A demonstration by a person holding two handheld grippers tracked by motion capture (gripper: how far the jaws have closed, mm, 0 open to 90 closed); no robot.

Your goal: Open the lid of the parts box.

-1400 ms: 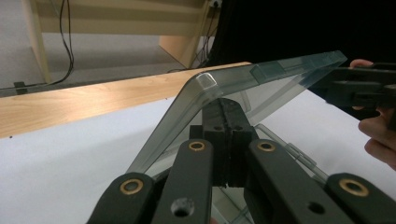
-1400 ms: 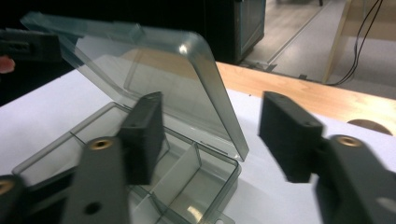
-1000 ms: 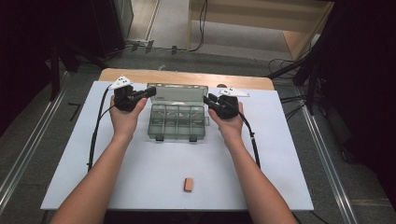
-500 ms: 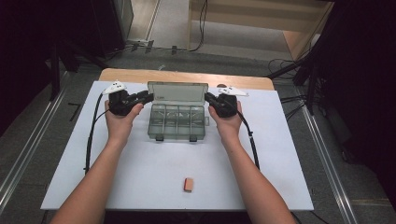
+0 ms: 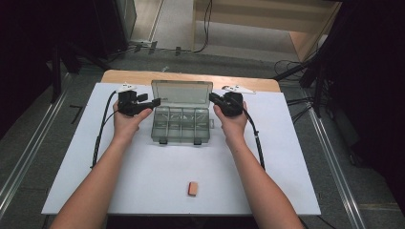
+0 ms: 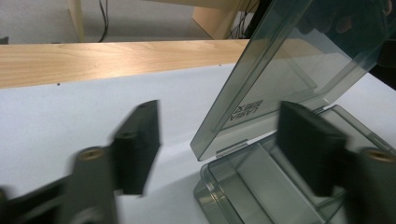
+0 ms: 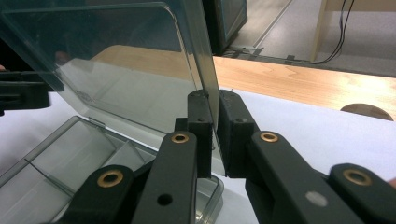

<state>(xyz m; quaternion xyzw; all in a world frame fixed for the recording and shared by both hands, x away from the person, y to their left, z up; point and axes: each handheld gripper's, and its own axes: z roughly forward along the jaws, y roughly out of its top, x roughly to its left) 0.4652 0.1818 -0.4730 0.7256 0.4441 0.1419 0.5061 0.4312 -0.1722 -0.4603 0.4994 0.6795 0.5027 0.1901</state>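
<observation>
The clear plastic box [image 5: 181,125] sits at the far middle of the white table [image 5: 286,157], its lid [image 7: 116,70] raised. The right gripper [image 7: 215,135] pinches the lid's side edge. The left gripper [image 6: 219,144], jaws just opened, straddles the opposite corner without contact. Lid lettering is unreadable. A small orange block [image 5: 192,188] lies well apart near the front edge.

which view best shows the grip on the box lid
The right gripper view: the right gripper clamps the lid edge up close. The high view shows the lid raised but small; the left gripper view shows its other edge unheld.
</observation>
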